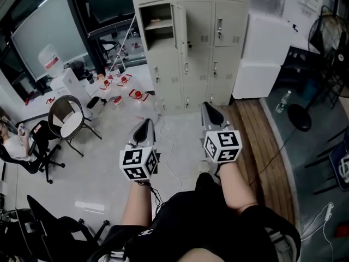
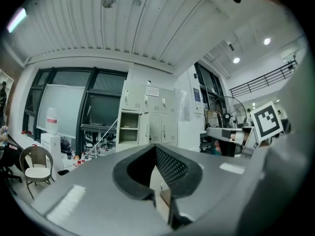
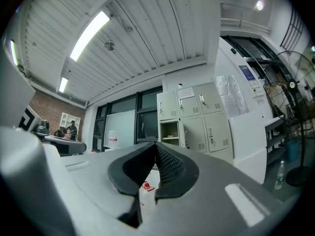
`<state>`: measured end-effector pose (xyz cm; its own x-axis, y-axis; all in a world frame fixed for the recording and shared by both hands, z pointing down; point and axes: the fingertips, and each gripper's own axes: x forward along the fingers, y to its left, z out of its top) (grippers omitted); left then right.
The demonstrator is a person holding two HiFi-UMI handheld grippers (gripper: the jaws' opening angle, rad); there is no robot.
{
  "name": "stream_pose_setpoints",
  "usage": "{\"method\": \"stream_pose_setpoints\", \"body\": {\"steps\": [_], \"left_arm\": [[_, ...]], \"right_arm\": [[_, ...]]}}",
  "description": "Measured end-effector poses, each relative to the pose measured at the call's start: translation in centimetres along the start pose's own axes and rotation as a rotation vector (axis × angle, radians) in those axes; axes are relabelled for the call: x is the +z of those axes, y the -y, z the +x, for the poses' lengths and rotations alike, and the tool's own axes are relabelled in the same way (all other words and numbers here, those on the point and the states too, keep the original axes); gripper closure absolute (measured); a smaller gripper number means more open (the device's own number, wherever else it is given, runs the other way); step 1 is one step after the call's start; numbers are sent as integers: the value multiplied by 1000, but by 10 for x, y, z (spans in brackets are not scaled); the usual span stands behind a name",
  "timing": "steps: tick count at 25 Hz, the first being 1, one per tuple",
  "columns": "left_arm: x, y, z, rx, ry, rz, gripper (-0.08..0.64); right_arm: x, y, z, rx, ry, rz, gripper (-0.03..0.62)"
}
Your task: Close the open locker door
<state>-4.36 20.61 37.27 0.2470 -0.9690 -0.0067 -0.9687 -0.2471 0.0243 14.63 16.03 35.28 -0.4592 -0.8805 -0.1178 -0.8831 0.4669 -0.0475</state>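
Observation:
The beige locker bank (image 1: 196, 42) stands across the room, well beyond both grippers. Its upper-left compartment (image 1: 158, 23) is open, and its door (image 1: 180, 29) is swung out to the right. The same open compartment (image 2: 130, 128) shows far off in the left gripper view, and the compartment (image 3: 170, 131) also appears in the right gripper view. My left gripper (image 1: 147, 122) points toward the lockers, jaws together with nothing in them. My right gripper (image 1: 208, 106) is level with it on the right, also shut and empty. Neither touches the door.
A white cabinet (image 1: 263, 53) stands right of the lockers, with a floor fan (image 1: 300, 116) beyond it. A chair (image 1: 65, 119) and a seated person (image 1: 13, 141) are on the left. Red items (image 1: 122, 83) lie near the lockers' foot, and a cable (image 1: 169, 157) crosses the floor.

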Motion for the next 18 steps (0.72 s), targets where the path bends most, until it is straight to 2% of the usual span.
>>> {"method": "stream_pose_setpoints", "body": {"steps": [6, 10, 18], "left_arm": [[14, -27, 36, 24, 11, 42, 560], [11, -35, 72, 32, 10, 65, 559], [-1, -50, 176, 45, 6, 33, 560]], "right_arm": [[1, 11, 45, -1, 22, 4, 580], [-9, 28, 81, 9, 17, 2, 580], [-28, 94, 169, 6, -12, 3, 580]]}}
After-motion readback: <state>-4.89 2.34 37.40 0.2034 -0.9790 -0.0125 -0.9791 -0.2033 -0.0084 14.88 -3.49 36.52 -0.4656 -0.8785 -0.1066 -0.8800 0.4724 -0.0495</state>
